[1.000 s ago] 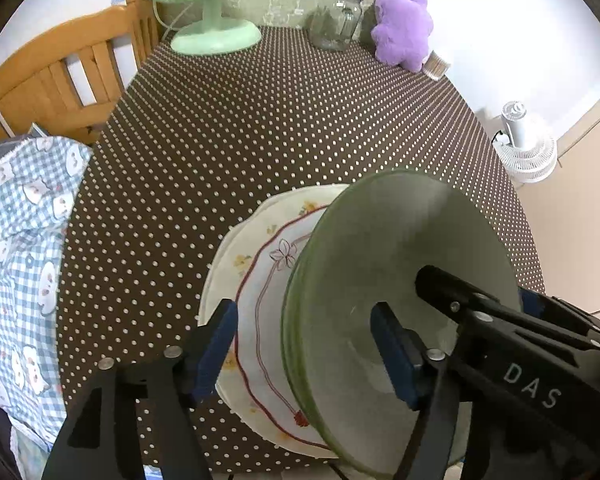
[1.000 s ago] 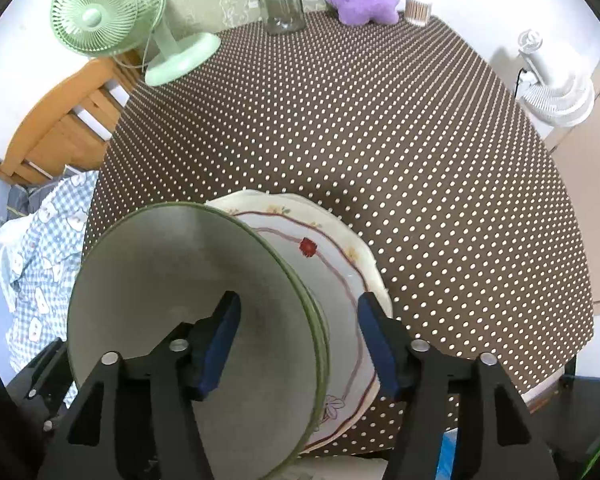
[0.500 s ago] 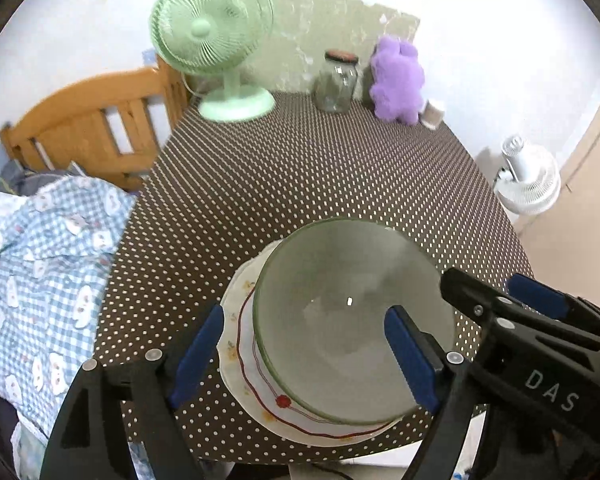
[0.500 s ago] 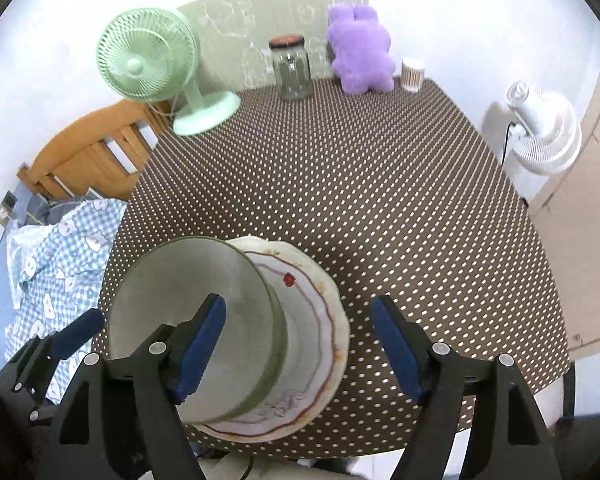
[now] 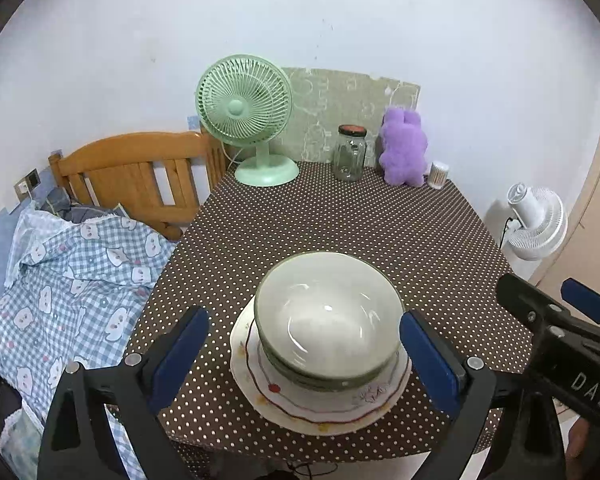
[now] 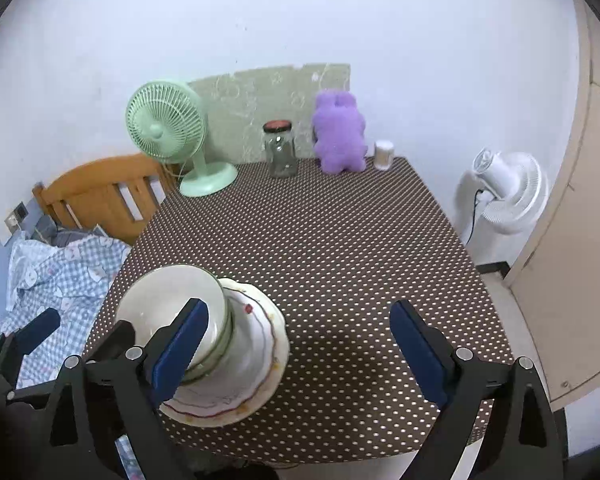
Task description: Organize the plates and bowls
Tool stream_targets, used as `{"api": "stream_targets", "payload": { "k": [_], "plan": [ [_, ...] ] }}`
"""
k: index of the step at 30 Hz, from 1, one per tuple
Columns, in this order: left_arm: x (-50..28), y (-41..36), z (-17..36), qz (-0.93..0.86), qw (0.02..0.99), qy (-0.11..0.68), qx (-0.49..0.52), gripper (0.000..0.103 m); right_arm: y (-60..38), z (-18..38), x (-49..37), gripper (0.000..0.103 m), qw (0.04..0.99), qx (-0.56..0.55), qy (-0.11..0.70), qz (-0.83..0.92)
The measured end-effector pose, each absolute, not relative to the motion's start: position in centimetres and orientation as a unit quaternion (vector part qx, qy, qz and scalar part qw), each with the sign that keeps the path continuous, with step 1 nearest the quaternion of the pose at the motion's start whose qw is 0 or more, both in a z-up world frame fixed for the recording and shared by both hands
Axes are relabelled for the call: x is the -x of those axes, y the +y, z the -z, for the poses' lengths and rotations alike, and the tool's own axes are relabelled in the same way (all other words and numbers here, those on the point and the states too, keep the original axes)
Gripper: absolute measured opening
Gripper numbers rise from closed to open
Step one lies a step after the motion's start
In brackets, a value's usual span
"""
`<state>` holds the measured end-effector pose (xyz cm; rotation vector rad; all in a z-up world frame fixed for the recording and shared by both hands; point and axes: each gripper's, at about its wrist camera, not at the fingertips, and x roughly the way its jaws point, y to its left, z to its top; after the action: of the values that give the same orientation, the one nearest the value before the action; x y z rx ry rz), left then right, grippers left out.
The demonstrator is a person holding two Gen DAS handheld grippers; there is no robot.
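Observation:
A stack of pale green-rimmed bowls [image 5: 327, 320] sits on a stack of white plates [image 5: 324, 412] with a red wavy line, near the table's front edge. It also shows in the right wrist view: bowls [image 6: 168, 300], plates [image 6: 256, 344]. My left gripper [image 5: 304, 356] is open and empty, pulled back, with the stack between its blue pads. My right gripper [image 6: 296, 344] is open and empty, to the right of the stack; it shows at the right of the left wrist view [image 5: 560, 320].
On the brown dotted tablecloth [image 5: 340, 224] at the far edge stand a green fan [image 5: 246, 116], a glass jar [image 5: 350, 158], a purple plush toy [image 5: 404, 148] and a small container [image 5: 438, 174]. A wooden bed frame [image 5: 140, 176] with blue checked bedding [image 5: 68, 276] is left. A white fan [image 5: 534, 222] stands right.
Both grippers have drawn back and up from the table. The green bowl, tilted between them a second ago, now rests upright on the stack.

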<state>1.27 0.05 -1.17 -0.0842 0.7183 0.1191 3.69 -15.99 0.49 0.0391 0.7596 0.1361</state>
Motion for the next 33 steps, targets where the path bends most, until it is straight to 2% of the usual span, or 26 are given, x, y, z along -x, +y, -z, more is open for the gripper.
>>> {"api": "stream_targets", "payload": {
  "k": [19, 33],
  "plan": [
    [4.9, -1.4, 2.9, -0.055, 0.956, 0.288, 0.033, 0.102, -20.5, 2.6, 4.6, 0.094, 0.949, -0.025, 0.314, -0.033],
    [5.8, -1.9, 3.5, -0.054, 0.957, 0.282, 0.032, 0.103, -20.0, 3.3, 5.7, 0.094, 0.950, -0.017, 0.310, -0.039]
  ]
}}
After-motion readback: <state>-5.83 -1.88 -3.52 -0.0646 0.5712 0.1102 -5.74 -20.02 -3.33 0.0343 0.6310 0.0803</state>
